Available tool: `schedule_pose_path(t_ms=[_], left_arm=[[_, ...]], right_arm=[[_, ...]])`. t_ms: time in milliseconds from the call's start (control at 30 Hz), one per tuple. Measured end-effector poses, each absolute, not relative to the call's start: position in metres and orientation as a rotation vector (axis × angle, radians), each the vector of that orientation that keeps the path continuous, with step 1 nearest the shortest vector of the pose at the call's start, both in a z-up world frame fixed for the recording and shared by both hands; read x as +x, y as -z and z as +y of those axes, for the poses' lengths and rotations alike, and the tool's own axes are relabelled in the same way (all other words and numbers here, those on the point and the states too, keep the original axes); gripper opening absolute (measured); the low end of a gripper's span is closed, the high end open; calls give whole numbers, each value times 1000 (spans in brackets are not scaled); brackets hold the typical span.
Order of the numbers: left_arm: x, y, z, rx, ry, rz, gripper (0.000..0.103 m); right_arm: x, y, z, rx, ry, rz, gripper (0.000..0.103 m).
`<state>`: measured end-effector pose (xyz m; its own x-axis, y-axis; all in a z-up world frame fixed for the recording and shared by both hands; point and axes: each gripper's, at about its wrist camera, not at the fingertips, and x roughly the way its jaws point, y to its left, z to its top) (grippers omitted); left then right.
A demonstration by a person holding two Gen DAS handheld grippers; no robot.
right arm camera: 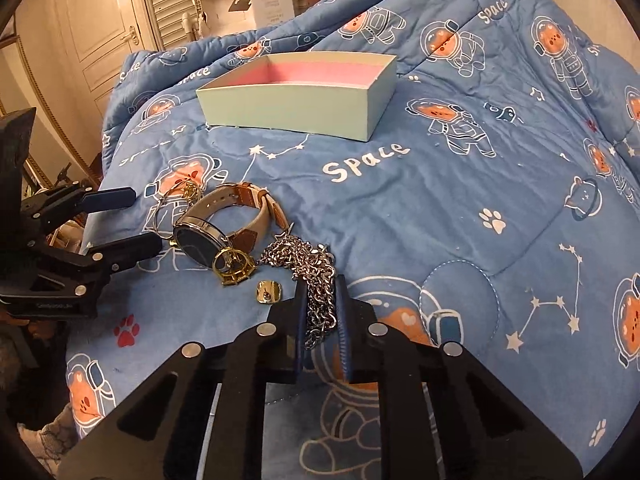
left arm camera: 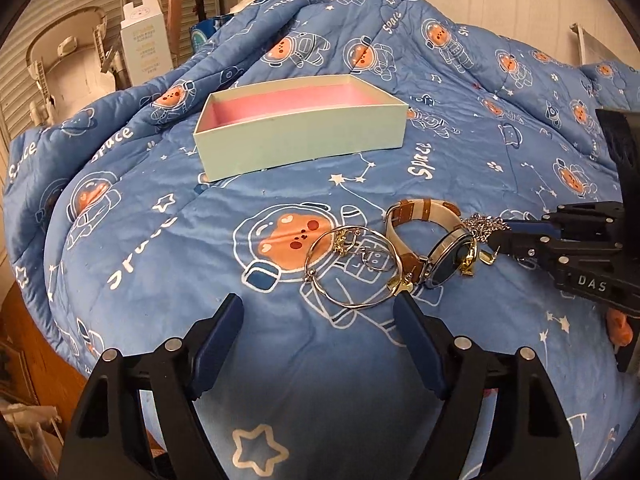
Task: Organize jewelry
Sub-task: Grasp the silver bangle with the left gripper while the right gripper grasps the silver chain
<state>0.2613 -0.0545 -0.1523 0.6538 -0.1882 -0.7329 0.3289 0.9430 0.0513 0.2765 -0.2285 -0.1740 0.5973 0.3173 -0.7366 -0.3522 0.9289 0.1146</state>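
A pile of jewelry lies on the blue space-print quilt (left arm camera: 160, 264). A silver chain (right arm camera: 312, 276) is pinched between the blue pads of my right gripper (right arm camera: 322, 292), which is shut on it. Left of it lie a gold ring (right arm camera: 234, 266), a small gold piece (right arm camera: 267, 293) and a watch with a tan and cream strap (right arm camera: 224, 220). In the left wrist view the watch (left arm camera: 432, 240) sits beside a silver bangle (left arm camera: 352, 268). My left gripper (left arm camera: 318, 306) stands open just short of the bangle, nothing between its pads. An open pale green box with pink lining (left arm camera: 300, 128) lies further back.
Beyond the quilt's far left edge stand a white carton (left arm camera: 146, 44) and a beige plastic seat (left arm camera: 68, 68). A cream panelled door (right arm camera: 100, 36) is at the left. The quilt rises in folds behind the box (right arm camera: 298, 92).
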Motion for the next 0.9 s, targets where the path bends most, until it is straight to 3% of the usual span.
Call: schedule_pose_path(t_ms=[467, 567, 733, 900], left_arm=[[279, 161, -67, 258, 381, 797, 77], [280, 160, -73, 282, 389, 789, 72], [278, 158, -73, 247, 391, 788, 54], [275, 156, -66, 178, 390, 785, 54]], right_arm=[[255, 176, -252, 35, -334, 865, 13], [255, 175, -250, 29, -330, 862, 13], [255, 175, -249, 26, -327, 859, 13], [253, 172, -248, 23, -324, 851, 13]])
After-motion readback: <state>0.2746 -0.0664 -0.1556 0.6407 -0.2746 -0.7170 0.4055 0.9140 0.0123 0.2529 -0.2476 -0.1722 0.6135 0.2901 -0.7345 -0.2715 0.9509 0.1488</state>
